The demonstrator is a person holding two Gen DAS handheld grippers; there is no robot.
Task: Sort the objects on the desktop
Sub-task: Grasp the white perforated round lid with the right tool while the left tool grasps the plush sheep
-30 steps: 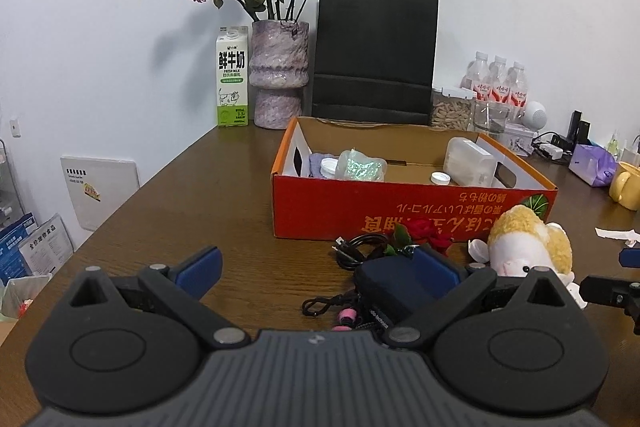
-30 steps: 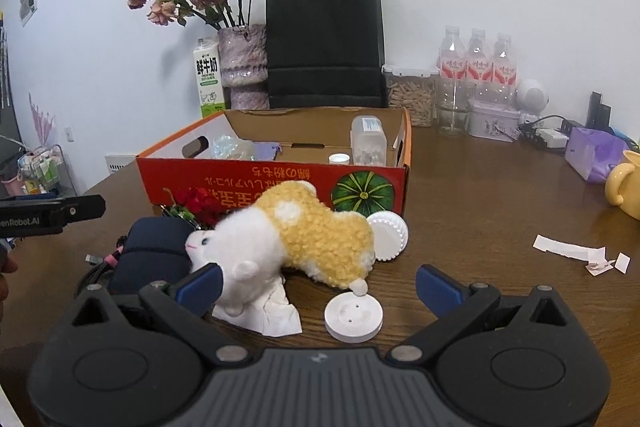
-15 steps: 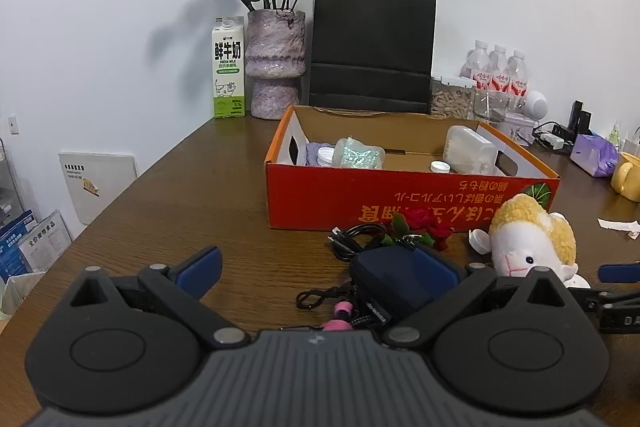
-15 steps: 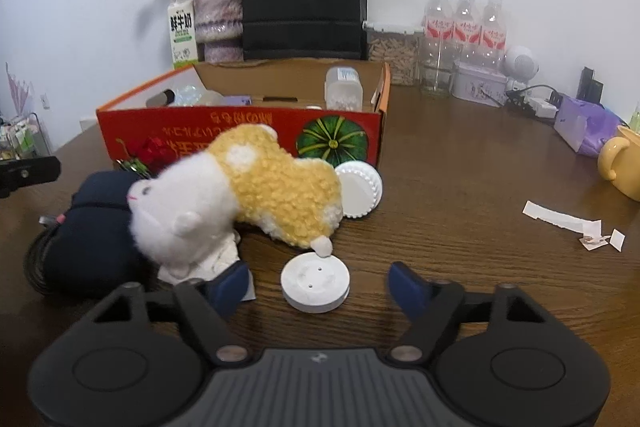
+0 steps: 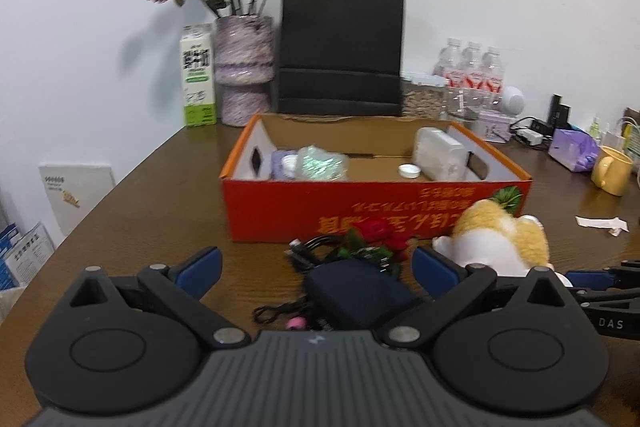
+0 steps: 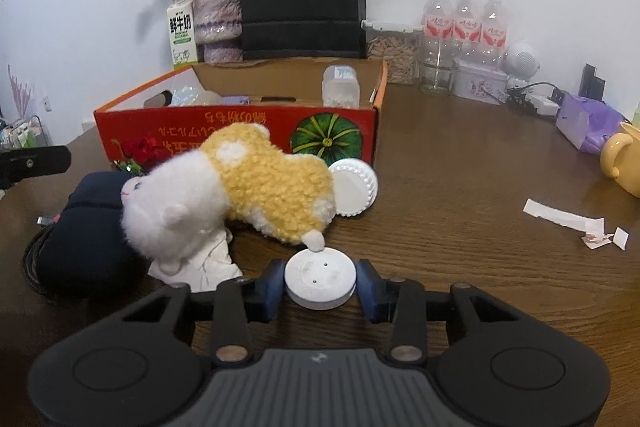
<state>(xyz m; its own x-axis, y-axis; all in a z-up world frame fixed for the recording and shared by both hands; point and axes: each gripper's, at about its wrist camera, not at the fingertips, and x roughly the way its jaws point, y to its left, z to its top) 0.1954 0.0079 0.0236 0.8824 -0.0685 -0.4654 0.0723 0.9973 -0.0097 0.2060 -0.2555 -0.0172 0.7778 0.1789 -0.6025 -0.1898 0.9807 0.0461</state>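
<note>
White disc [image 6: 320,285] on the table [image 6: 460,195], just in front of the plush toy [image 6: 244,195], now sits between the right gripper's [image 6: 320,287] jaws, which have narrowed from wide open until the blue pads flank its rim; whether they press it yet, I cannot tell. A lift toward the orange box [image 6: 240,131] looks next. Left gripper [image 5: 316,267] hovers wide open and empty above the dark pouch [image 5: 356,291].
</note>
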